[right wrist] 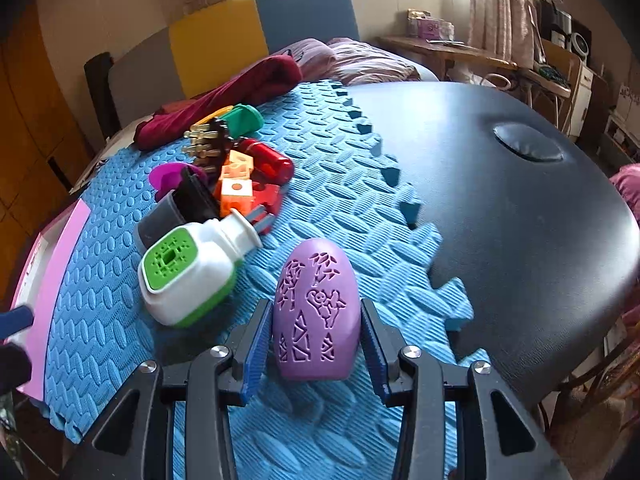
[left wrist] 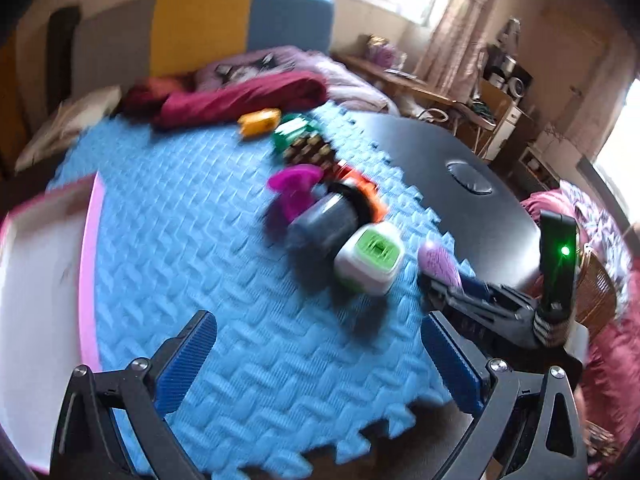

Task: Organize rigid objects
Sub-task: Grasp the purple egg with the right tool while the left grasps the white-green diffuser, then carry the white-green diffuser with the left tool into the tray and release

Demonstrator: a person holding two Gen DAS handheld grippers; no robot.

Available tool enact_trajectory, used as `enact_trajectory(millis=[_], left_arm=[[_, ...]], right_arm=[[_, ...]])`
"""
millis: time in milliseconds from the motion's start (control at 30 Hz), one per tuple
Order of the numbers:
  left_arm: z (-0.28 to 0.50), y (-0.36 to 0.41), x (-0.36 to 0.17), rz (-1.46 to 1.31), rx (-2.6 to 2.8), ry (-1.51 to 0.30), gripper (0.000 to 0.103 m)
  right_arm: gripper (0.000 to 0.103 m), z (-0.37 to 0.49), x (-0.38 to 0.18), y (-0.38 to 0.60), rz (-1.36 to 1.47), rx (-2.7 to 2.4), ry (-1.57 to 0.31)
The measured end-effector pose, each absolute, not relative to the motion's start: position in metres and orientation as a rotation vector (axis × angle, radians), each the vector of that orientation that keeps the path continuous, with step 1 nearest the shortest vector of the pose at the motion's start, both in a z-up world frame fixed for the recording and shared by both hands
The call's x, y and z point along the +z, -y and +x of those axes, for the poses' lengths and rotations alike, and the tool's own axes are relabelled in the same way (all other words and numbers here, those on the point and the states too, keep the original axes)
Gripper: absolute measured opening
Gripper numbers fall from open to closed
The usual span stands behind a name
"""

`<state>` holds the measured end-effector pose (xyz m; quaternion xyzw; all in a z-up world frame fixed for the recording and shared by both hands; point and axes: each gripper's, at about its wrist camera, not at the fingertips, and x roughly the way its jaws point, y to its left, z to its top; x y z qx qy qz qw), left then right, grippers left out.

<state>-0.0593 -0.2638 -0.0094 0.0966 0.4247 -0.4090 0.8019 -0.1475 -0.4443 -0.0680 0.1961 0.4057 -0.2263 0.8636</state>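
Purple egg (right wrist: 316,312) near surface's front edge, between right tool (right wrist: 314,344) pads, not yet pinched; close squarely on its sides. Left tool (left wrist: 316,364) spread wide, holding nothing, over blue mat (left wrist: 200,240).

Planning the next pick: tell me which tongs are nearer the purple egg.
Right. The right tongs straddle the purple egg, one finger on each side; the left tongs hang open over the blue mat, well away.
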Motion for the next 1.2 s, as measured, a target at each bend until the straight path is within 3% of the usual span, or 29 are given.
enact_trajectory(millis=[200,367,600,700,733,1200], left_arm=[[-0.067,0.315,-0.016,0.392,-0.902,-0.776,0.101],[-0.061,0.346,-0.033,0.475,-0.970,-0.777,0.082],[-0.057,0.365,-0.049,0.519,-1.001,-0.791,0.075],[-0.053,0.368,-0.056,0.503,-1.004,-0.832,0.067],[-0.051,0.368,-0.060,0.500,-1.006,-0.848,0.060],[-0.055,0.327,-0.057,0.369,-1.013,-0.900,0.054]], right_arm=[[0.043,-0.162,-0.068,0.444,0.413,-0.453,-0.840],[0.043,-0.169,-0.069,0.443,0.416,-0.445,-0.825],[0.043,-0.170,-0.069,0.441,0.399,-0.449,-0.818],[0.043,-0.171,-0.069,0.440,0.396,-0.450,-0.812],[0.043,-0.171,-0.069,0.440,0.400,-0.449,-0.810],[0.043,-0.170,-0.070,0.436,0.372,-0.467,-0.808]])
